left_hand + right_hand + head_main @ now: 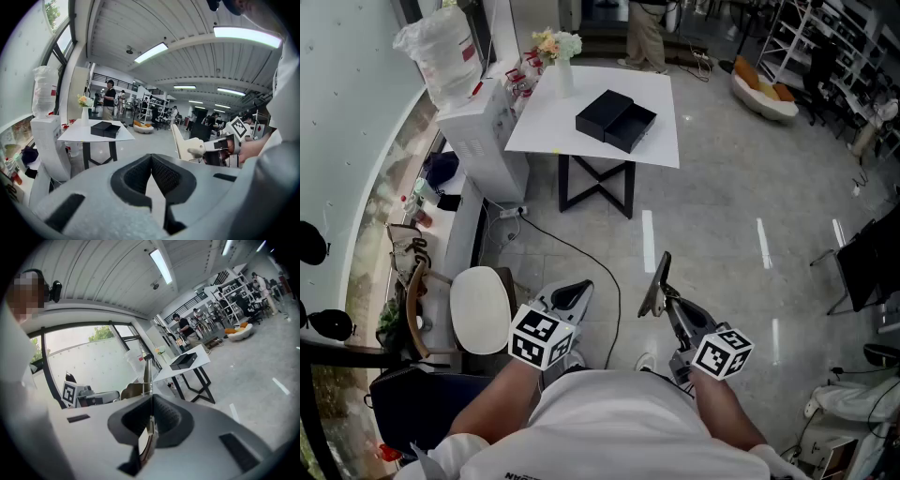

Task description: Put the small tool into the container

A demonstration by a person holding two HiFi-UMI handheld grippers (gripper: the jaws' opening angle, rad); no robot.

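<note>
A black open box (615, 120) lies on the white table (581, 141), far ahead of both grippers across bare floor. My right gripper (669, 300) is shut on a flat, thin tool (657, 281) that sticks up and forward from its jaws. In the right gripper view the tool (147, 376) stands edge-on between the pads, with the box (183, 360) well beyond it. My left gripper (570, 296) hovers beside it at waist height, shut with nothing in it. The left gripper view shows its jaw tips meeting and the box (105, 129) in the distance.
A vase of flowers (558, 56) stands at the table's far left corner. A white cabinet (478, 131) sits left of the table. A round white seat (480, 309) is close at my left. A black cable (581, 253) runs over the floor. A person (645, 37) stands beyond the table.
</note>
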